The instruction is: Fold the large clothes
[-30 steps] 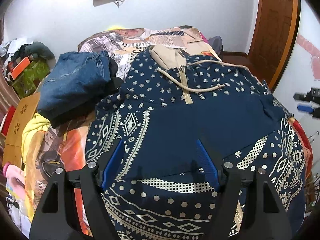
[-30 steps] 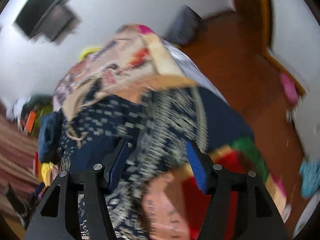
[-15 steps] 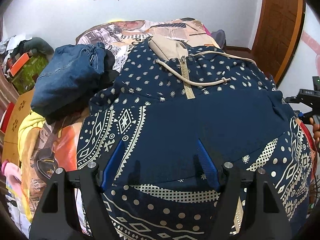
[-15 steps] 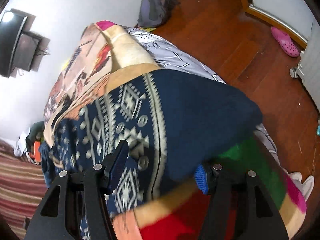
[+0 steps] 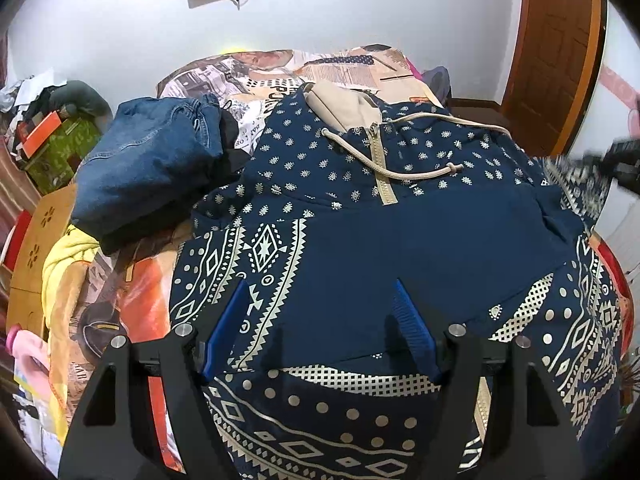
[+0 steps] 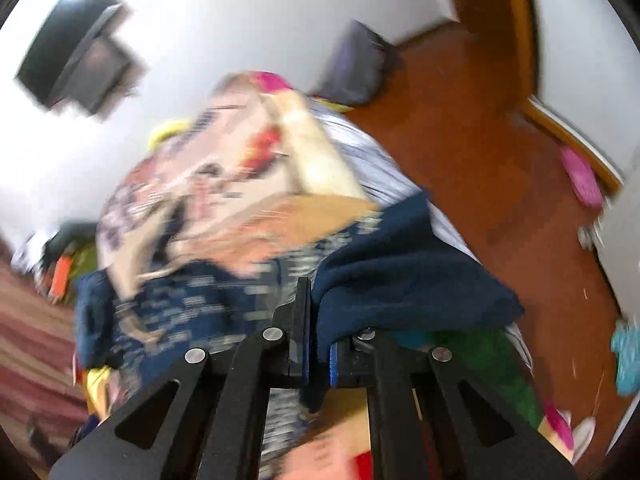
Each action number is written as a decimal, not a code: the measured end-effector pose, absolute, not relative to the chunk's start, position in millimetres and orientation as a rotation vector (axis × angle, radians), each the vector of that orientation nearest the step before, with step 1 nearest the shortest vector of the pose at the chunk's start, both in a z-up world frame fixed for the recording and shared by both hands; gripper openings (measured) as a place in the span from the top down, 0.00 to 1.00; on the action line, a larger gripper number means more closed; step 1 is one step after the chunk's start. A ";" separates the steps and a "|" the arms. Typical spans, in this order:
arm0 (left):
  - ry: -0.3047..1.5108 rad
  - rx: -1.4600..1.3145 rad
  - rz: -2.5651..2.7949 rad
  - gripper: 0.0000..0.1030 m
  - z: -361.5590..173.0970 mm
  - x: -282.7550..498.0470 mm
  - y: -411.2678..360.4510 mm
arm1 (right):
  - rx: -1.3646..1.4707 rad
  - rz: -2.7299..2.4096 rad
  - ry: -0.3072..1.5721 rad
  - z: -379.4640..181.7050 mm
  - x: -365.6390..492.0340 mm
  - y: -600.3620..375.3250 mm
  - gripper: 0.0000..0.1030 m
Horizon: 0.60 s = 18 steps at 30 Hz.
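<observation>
A large navy hoodie (image 5: 400,232) with white patterns, a beige zipper and drawstrings lies spread front up on the bed. My left gripper (image 5: 320,300) is open and empty, hovering over the hoodie's lower front. My right gripper (image 6: 318,320) is shut on the navy sleeve cuff (image 6: 400,280) at the hoodie's right edge; that view is blurred by motion. The right gripper also shows in the left wrist view (image 5: 620,160), at the far right, beside the lifted sleeve.
Folded blue jeans (image 5: 152,168) lie left of the hoodie on the printed bedspread (image 5: 256,76). A yellow garment (image 5: 64,264) and boxes (image 5: 52,140) sit at the left. A wooden door (image 5: 560,40) and wood floor (image 6: 500,160) with a dark bag (image 6: 360,64) are on the right.
My right gripper has closed on the sleeve cuff and is lifting it in a fast swing. My left gripper has moved slightly forward over the hoodie, still open.
</observation>
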<state>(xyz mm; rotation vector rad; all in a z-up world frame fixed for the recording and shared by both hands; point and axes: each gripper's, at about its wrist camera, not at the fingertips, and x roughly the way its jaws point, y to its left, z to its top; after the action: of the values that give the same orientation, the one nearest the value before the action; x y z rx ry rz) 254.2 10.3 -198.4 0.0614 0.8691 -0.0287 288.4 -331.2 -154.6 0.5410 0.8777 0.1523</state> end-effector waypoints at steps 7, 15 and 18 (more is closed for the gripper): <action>0.821 0.051 -0.040 0.30 -183.0 240.9 13.9 | 0.385 0.402 0.782 -95.7 265.9 -243.3 0.94; 0.789 0.044 -0.046 0.30 -166.3 225.5 21.6 | 0.245 0.424 1.023 -177.2 267.2 -166.3 0.92; 0.779 0.049 -0.048 0.30 -162.3 220.2 22.9 | 0.223 0.394 1.101 -194.0 270.1 -158.9 0.90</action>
<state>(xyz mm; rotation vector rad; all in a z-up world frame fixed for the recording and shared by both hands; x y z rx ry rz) 220.2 22.9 -162.3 0.0491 0.7795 -0.0478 270.1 -158.9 -194.0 0.2227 1.1011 0.3938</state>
